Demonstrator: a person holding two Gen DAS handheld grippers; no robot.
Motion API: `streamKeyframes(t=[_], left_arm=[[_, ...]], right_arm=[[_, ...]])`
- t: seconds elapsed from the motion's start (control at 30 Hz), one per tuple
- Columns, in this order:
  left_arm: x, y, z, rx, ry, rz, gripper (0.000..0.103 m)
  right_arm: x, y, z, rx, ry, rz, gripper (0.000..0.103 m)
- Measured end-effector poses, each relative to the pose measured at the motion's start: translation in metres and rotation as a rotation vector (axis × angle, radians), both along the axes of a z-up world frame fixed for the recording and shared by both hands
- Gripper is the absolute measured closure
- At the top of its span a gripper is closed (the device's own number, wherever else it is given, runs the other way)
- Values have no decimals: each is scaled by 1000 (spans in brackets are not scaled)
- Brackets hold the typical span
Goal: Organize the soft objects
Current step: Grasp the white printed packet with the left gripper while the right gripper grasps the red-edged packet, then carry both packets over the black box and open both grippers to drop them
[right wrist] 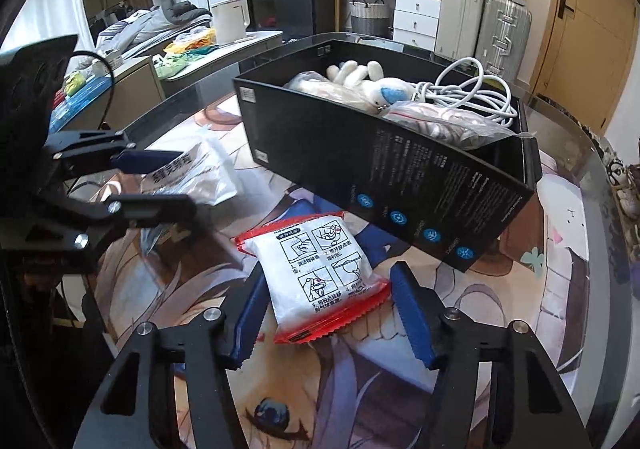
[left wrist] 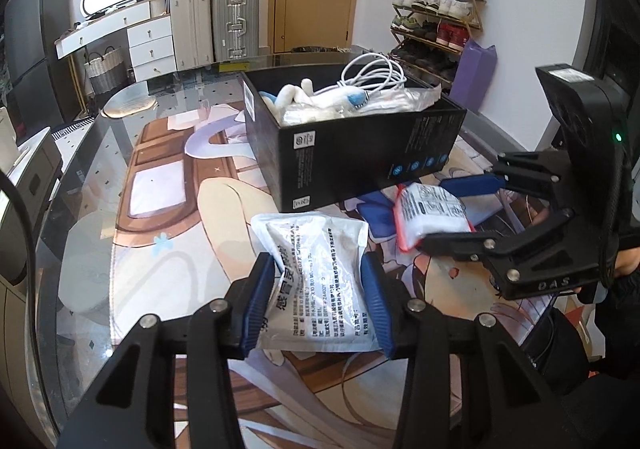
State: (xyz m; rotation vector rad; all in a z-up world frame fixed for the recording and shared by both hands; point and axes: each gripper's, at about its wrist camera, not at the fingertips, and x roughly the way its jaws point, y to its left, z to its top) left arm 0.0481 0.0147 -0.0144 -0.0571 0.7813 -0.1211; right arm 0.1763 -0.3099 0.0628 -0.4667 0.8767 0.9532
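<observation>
My left gripper (left wrist: 318,299) is shut on a silver-white printed pouch (left wrist: 316,277), its blue pads pinching the pouch's sides just above the mat; it also shows in the right wrist view (right wrist: 192,177). My right gripper (right wrist: 334,313) is open around a white packet with red edges (right wrist: 324,277), which lies on the mat between the pads without being squeezed; the packet also shows in the left wrist view (left wrist: 432,215). Behind both stands an open black box (left wrist: 360,153) holding a white plush toy (left wrist: 316,99), a coiled white cable (left wrist: 376,75) and plastic bags.
A printed anime mat (left wrist: 168,209) covers the glass table (left wrist: 80,169). The black box (right wrist: 400,177) stands close behind both packets. Suitcases (left wrist: 234,23), a drawer unit (left wrist: 150,45), a shoe rack (left wrist: 436,17) and a door lie beyond the table.
</observation>
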Motion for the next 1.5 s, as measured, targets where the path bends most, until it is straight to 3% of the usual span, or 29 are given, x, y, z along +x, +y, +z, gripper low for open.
streamKeyframes(t=[0.97, 1.5], left_arm=[[5, 3, 54, 11, -168, 84, 59], [44, 11, 76, -11, -213, 111, 59]], right_arm=[[-9, -46, 95, 254, -166, -76, 42], [28, -31, 114, 277, -207, -152, 42]])
